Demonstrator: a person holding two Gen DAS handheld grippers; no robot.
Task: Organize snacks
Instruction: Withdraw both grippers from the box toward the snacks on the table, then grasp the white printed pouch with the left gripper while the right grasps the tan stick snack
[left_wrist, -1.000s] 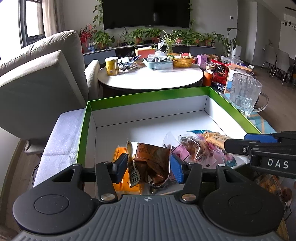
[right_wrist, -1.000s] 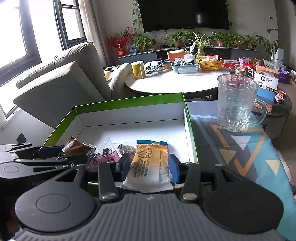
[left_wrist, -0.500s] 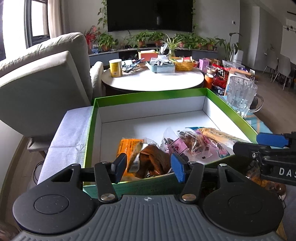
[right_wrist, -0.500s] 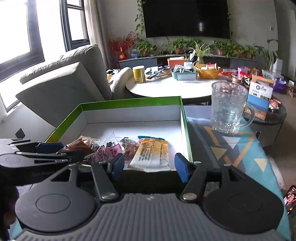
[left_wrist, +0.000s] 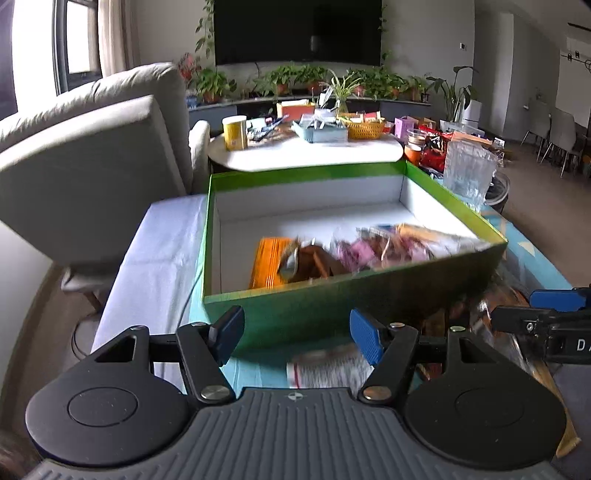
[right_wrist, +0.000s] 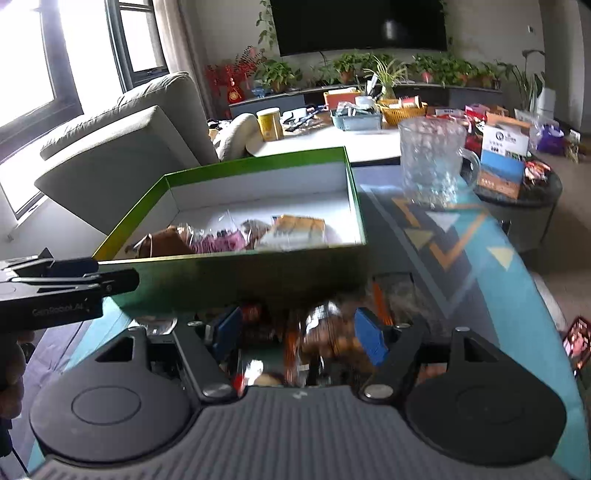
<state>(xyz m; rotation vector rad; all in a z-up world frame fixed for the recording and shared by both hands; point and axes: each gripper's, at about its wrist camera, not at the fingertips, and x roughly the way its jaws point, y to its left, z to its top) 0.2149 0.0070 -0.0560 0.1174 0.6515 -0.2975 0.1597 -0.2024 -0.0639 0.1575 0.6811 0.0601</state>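
Note:
A green box with a white inside (left_wrist: 332, 310) (right_wrist: 236, 273) stands on the patterned table. It holds several snack packets: an orange one (left_wrist: 269, 262), a brown one (left_wrist: 314, 262) (right_wrist: 162, 242), a pink one (left_wrist: 354, 253) (right_wrist: 221, 242) and a yellow-white one (right_wrist: 295, 230). My left gripper (left_wrist: 297, 334) is open and empty in front of the box's near wall, above a white packet (left_wrist: 325, 369). My right gripper (right_wrist: 297, 332) is open over a pile of loose snack packets (right_wrist: 325, 332) on the table before the box. Both views are blurred.
A glass mug (left_wrist: 467, 173) (right_wrist: 430, 160) stands on the table right of the box. A grey sofa (left_wrist: 92, 155) is at the left. A round white table (left_wrist: 306, 155) with a yellow tin, baskets and boxes lies behind.
Both grippers let go of their packets in the box, opened, and pulled back and down to the table in front of the box.

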